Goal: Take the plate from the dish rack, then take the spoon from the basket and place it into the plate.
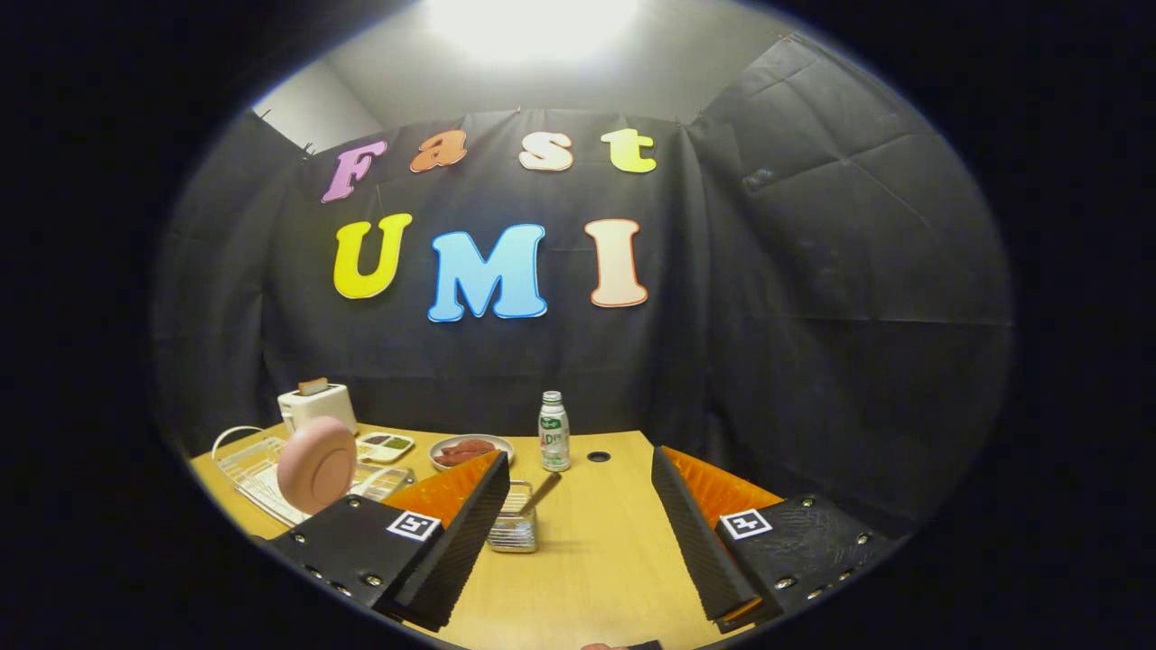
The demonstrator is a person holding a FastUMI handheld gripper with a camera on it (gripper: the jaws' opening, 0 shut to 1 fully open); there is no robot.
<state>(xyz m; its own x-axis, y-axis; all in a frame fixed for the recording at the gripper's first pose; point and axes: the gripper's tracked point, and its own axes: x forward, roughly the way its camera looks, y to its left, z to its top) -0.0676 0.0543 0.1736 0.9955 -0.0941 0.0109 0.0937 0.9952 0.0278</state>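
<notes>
Presently the gripper hangs above the near part of the table, fingers spread wide and holding nothing. Bare wood lies between them.

Just ahead, beside the left finger, stands a small wire basket; a dark handle, likely the spoon, leans out of it toward the back edge. Upright storage leaves the handle free to pinch.

Toward the table's left edge sits the white dish rack, with the pink plate on edge in its slots, face toward the gripper. Its rim is exposed on top, so a lift from above looks workable.

Along the back edge: a toaster at the left corner, a small divided tray, a bowl of something reddish, a bottle.

Open room: the middle and right of the table are bare, good for setting the plate down. Neither task step looks done.
</notes>
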